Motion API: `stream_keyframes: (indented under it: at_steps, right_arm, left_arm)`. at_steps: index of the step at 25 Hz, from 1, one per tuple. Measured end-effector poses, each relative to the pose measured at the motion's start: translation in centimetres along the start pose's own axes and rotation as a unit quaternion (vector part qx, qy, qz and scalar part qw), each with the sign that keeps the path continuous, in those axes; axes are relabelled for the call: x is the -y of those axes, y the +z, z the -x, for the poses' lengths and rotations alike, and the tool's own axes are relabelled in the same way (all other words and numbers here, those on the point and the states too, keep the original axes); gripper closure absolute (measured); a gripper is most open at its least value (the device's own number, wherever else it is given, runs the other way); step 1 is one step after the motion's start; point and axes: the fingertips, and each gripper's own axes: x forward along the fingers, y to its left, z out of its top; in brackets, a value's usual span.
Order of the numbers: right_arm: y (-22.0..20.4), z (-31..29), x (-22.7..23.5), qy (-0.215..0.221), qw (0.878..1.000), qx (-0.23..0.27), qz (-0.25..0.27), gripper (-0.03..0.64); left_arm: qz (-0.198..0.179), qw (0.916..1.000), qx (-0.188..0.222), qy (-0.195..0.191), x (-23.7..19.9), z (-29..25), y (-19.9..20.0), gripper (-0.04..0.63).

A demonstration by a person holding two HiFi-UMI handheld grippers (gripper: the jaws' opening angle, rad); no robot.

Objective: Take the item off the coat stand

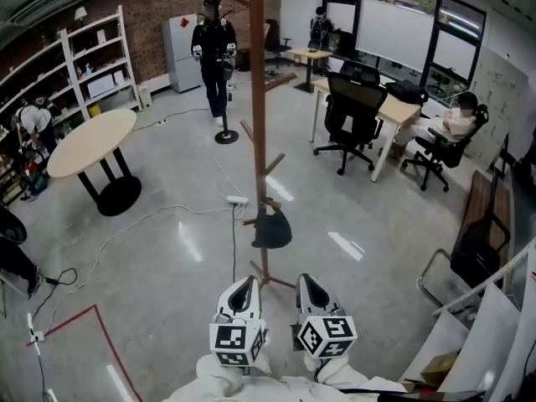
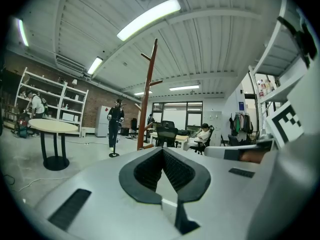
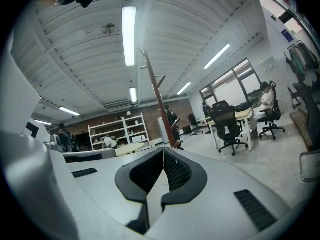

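Closest to me are my two tools, held side by side over my white sleeves (image 1: 251,385). Both point level at the stand ahead. My left gripper (image 1: 245,282) has its jaws pressed together with nothing between them; its own view (image 2: 162,150) shows the dark ribbed pads meeting at the tip. My right gripper (image 1: 308,280) is the same, its jaws together and empty (image 3: 163,149).

Beyond them spreads the glossy grey floor (image 1: 167,249) of an open office. From it rises the coat stand (image 1: 259,124), a tall brown wooden pole with short pegs angled upward at several heights. It stands straight ahead, between the two tools as I look down, and each gripper view catches it too (image 2: 148,89) (image 3: 159,109).

To the left sits a round table (image 1: 90,141) with a pale top on a black foot, with white shelves (image 1: 92,57) against the brick wall behind it. To the right a black office chair (image 1: 350,120) is pushed up to a desk (image 1: 394,107).

A dark hat (image 1: 272,227) hangs from a low peg on the near side of the stand. It is just ahead of my gripper tips, and neither tool touches it.

A white power strip (image 1: 236,199) lies on the floor left of the pole, on a thin cable (image 1: 134,224).
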Motion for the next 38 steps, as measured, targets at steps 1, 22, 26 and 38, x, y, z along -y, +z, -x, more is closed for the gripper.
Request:
stream_keyframes:
  at_steps: [1, 22, 26, 38]
  right_arm:
    - [0.0, -0.4, 0.0, 0.001, 1.0, 0.0, 0.0, 0.606]
    - [0.5, -8.2, 1.0, -0.028, 1.0, 0.011, -0.008, 0.606]
    - [0.4, -9.4, 1.2, -0.029, 1.0, 0.009, -0.007, 0.606]
    - [-0.1, -10.1, 1.1, -0.026, 1.0, 0.0, -0.008, 0.606]
  left_arm:
    - [0.0, 1.0, 0.0, 0.0, -0.3, -0.3, 0.0, 0.612]
    - [-0.01, 0.9991, 0.0, -0.041, -4.3, -7.4, 1.1, 0.612]
    - [-0.008, 0.999, 0.002, -0.043, -5.1, -8.4, 1.2, 0.612]
    - [0.001, 0.9991, -0.009, -0.041, -5.6, -8.9, 0.4, 0.612]
